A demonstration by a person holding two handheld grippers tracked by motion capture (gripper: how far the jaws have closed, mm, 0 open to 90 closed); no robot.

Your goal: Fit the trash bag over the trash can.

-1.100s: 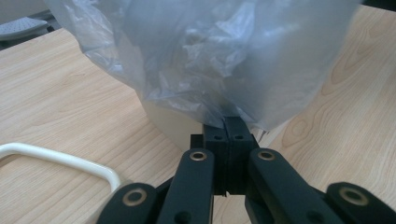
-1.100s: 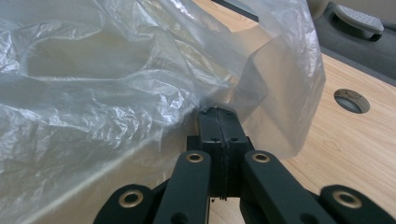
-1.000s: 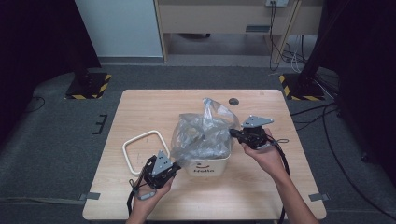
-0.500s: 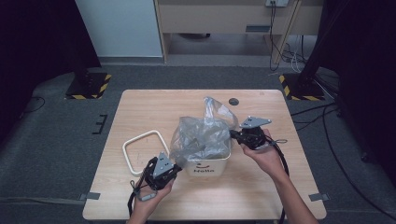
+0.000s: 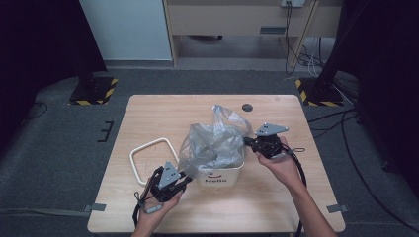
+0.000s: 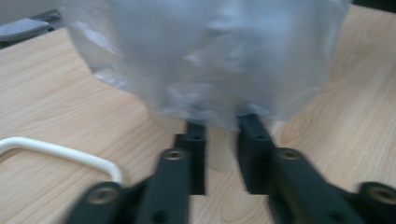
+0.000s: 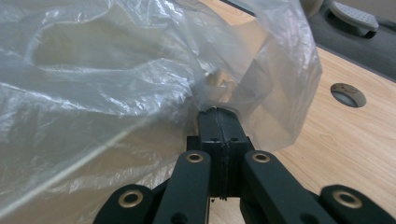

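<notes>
Pale wood bench carries a white bin at centre, clear plastic bag billowing out of it; right claw pinches the bag's three-o'clock edge – a tug could tear it; left claw, jaws just parting, seems to have freed the film at seven o'clock – that side may slump.

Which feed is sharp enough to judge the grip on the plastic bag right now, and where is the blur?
Left gripper view: soft, smeared, plastic bag a hazy mass, jaws just been opening with a gap. Right gripper view: crisp, jaws pinched on film, folds glinting mildly. High view: evenly lit table, dark surroundings, bin small but clear.
</notes>
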